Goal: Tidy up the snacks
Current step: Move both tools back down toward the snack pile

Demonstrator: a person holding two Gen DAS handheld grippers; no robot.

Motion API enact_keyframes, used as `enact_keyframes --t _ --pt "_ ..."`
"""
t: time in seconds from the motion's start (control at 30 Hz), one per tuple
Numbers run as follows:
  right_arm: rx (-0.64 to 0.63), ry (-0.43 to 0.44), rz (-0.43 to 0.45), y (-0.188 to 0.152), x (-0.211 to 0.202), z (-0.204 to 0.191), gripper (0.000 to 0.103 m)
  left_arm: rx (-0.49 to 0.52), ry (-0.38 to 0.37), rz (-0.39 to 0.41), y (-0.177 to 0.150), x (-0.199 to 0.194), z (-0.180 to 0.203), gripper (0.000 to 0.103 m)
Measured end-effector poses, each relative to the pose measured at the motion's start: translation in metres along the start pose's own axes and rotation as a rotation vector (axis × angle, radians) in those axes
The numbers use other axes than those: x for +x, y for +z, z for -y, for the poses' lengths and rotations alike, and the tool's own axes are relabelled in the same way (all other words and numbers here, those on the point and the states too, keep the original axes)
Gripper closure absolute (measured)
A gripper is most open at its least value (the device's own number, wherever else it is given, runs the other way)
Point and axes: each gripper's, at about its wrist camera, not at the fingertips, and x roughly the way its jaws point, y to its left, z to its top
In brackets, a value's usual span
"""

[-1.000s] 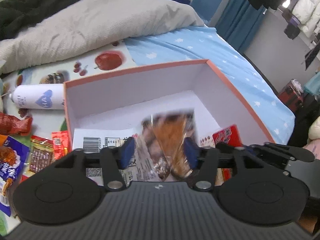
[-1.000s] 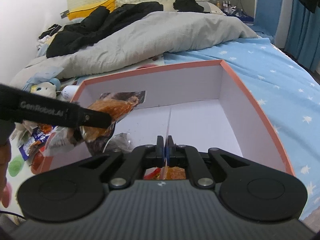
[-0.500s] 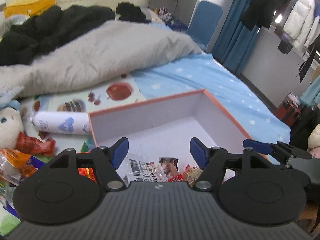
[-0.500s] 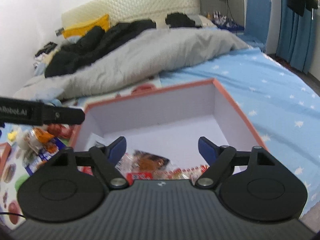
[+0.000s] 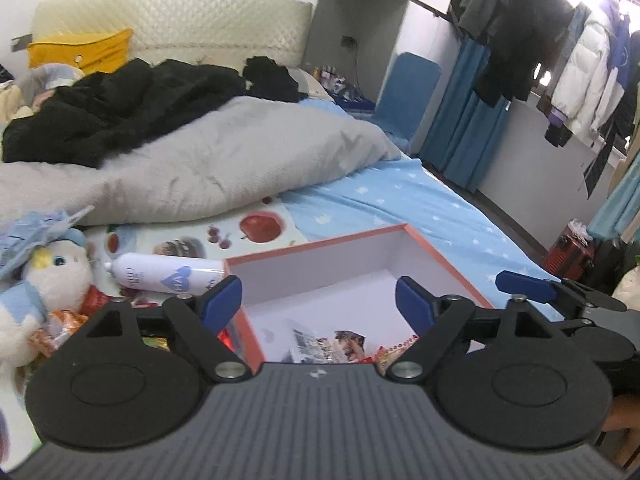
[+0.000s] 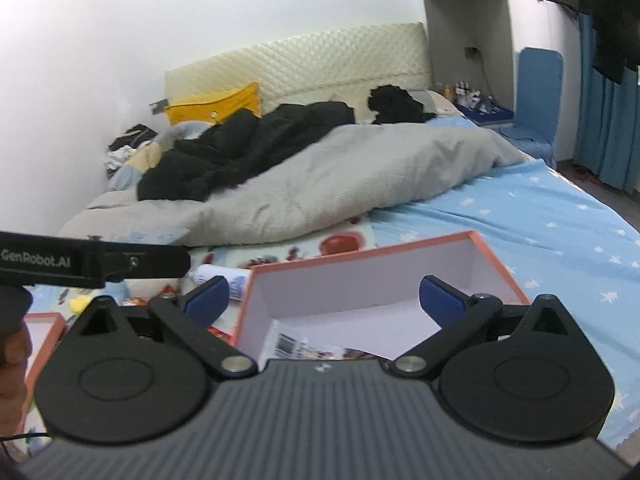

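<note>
Left gripper (image 5: 318, 300): jaws just opened wider, empty.
Right gripper (image 6: 326, 296): jaws just opened wide, empty.
Box (image 5: 320, 246): lower centre, snack packets (image 5: 332, 344) inside.

Matt white card box (image 5: 320, 276) with coral rim, glossy plastic snack packets (image 5: 332, 346), smooth cotton bed sheet (image 5: 400, 208), soft grey cloth duvet (image 5: 224, 160), plush toy (image 5: 52, 280).

My bed (image 5: 420, 204) wears a blue star-print sheet. A grey duvet (image 5: 224, 160) and black clothes (image 5: 120, 112) are heaped toward its head end, with a yellow pillow (image 5: 80, 50) at the headboard. Nearer the foot lie a fruit-print mat (image 5: 240, 232), an orange-rimmed box (image 5: 444, 256), a white spray can (image 5: 168, 276), a plush toy (image 5: 52, 276) and what look like snack packets (image 5: 64, 320) at the left edge.
</note>
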Motion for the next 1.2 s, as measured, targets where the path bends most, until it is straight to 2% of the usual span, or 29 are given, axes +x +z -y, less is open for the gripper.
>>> enact_keyframes --t 0.1,0.3,0.47,0.67,0.9,1.1,1.2 --pt "-0.008 0.017 0.016 -0.001 -0.007 -0.012 0.000 -0.003 0.024 0.010 -0.004 -0.016 -0.007 0.006" --pt "-0.012 0.050 0.028 -0.010 -0.017 -0.033 0.000 -0.003 0.065 0.047 -0.018 -0.046 -0.023 0.000" --pt "-0.012 0.082 0.024 -0.022 -0.022 -0.051 0.000 -0.032 0.107 0.057 -0.036 -0.060 -0.041 0.000" --pt "-0.073 0.089 0.009 -0.033 -0.024 -0.075 0.000 -0.081 0.132 0.056 -0.057 -0.076 -0.066 0.000" --pt "-0.063 0.096 0.009 -0.047 -0.025 -0.096 0.000 -0.138 0.153 0.091 -0.083 -0.092 -0.088 0.000" --pt "-0.071 0.110 -0.035 -0.071 -0.018 -0.113 0.000 -0.097 0.209 0.083 -0.109 -0.100 -0.097 0.000" --pt "-0.102 0.120 -0.030 -0.088 -0.019 -0.126 0.000 -0.110 0.217 0.082 -0.122 -0.105 -0.105 0.000"
